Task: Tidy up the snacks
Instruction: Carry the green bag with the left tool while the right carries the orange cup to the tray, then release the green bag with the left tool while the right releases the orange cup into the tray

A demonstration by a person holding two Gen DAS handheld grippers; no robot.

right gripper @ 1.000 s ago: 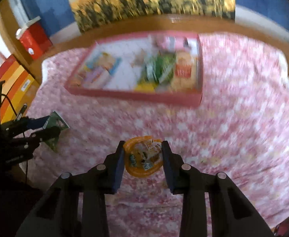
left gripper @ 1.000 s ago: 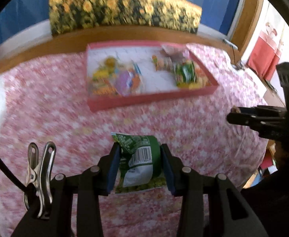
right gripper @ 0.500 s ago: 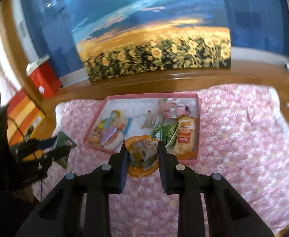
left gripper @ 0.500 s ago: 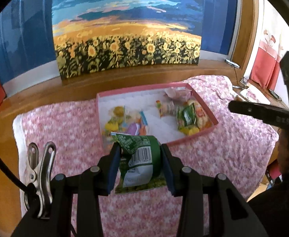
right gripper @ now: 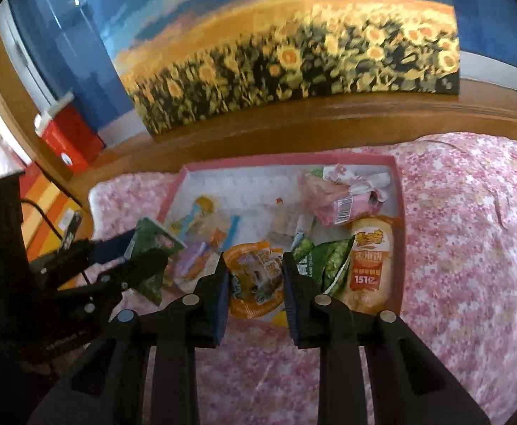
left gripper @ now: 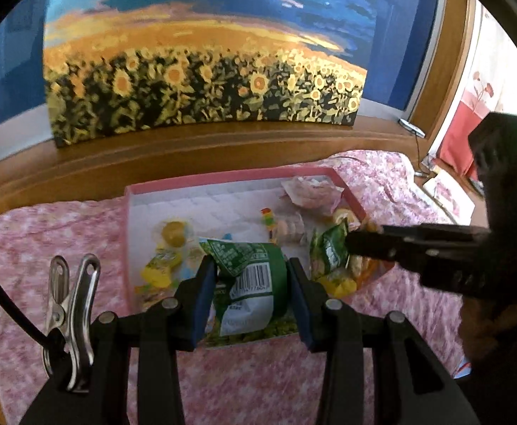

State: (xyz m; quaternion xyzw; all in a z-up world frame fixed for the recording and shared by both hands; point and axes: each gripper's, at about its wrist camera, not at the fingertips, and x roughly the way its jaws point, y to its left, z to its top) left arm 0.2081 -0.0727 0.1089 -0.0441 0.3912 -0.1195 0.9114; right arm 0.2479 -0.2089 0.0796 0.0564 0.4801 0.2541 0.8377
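Observation:
My left gripper (left gripper: 249, 295) is shut on a green snack bag (left gripper: 247, 283) with a barcode, held above the near edge of the pink tray (left gripper: 223, 179). My right gripper (right gripper: 254, 285) is shut on an orange snack packet (right gripper: 254, 279), also above the tray's near edge (right gripper: 286, 158). The tray holds several snacks: a pink packet (right gripper: 339, 198), an orange corn-snack bag (right gripper: 368, 258), a green bag (right gripper: 325, 258), and yellow and colourful sweets (left gripper: 168, 248). The right gripper shows in the left wrist view (left gripper: 361, 242), and the left gripper with its green bag shows in the right wrist view (right gripper: 141, 253).
The tray lies on a pink floral cloth (right gripper: 470, 248) over a wooden table (left gripper: 187, 148). A sunflower painting (left gripper: 201, 95) leans behind the tray. A red cooler (right gripper: 67, 131) and orange boxes (right gripper: 46, 205) stand at the left. A metal clip (left gripper: 70, 318) hangs on my left gripper.
Both grippers have moved forward toward the tray with their snacks; the tray now lies just beyond the fingertips. Both grips are unchanged.

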